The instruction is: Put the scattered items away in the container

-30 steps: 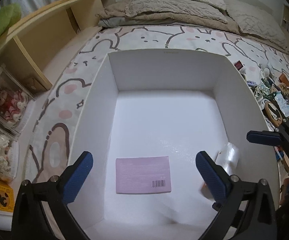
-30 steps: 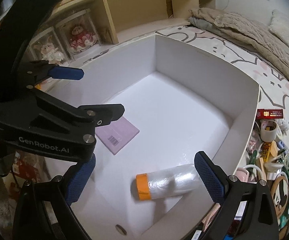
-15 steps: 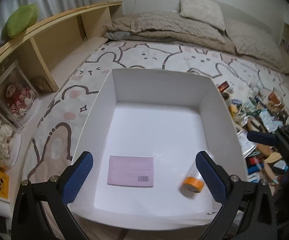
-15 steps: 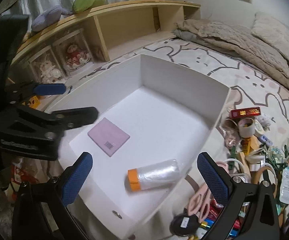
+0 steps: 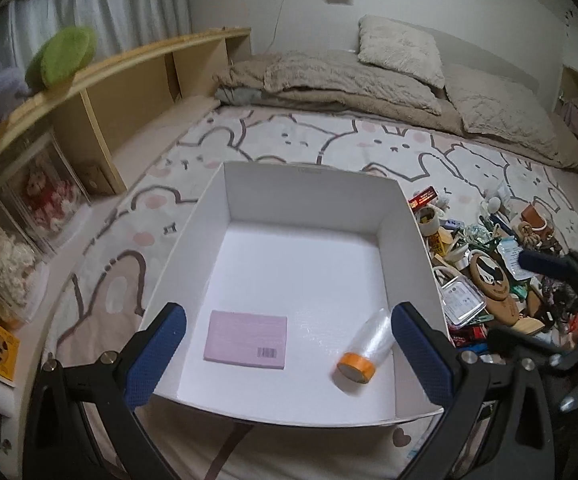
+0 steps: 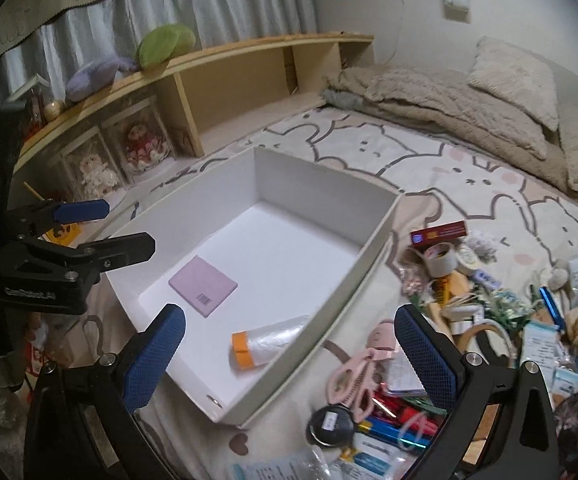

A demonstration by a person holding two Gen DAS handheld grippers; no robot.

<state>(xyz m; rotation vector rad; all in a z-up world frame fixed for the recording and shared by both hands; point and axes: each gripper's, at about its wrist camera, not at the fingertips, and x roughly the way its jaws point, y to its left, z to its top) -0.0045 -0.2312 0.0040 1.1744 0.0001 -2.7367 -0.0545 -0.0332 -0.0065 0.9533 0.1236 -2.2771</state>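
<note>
Both sets of fingers are spread wide and hold nothing: we see the left gripper (image 5: pixel 289 350) over the near rim of the white box (image 5: pixel 405 216), the right gripper (image 6: pixel 289 352) over the box's near right corner. Inside the box we see a pink booklet (image 5: pixel 246 339) with a barcode lying flat near the front, and right of it a clear plastic roll with an orange end (image 5: pixel 363 354) on its side, close to the right wall. We see the scattered clutter pile (image 6: pixel 481 320) on the bunny-print bed cover (image 5: pixel 329 144) just right of the box: tape roll (image 6: pixel 441 258), red carton (image 6: pixel 439 233), pink scissors (image 6: pixel 355 376).
</note>
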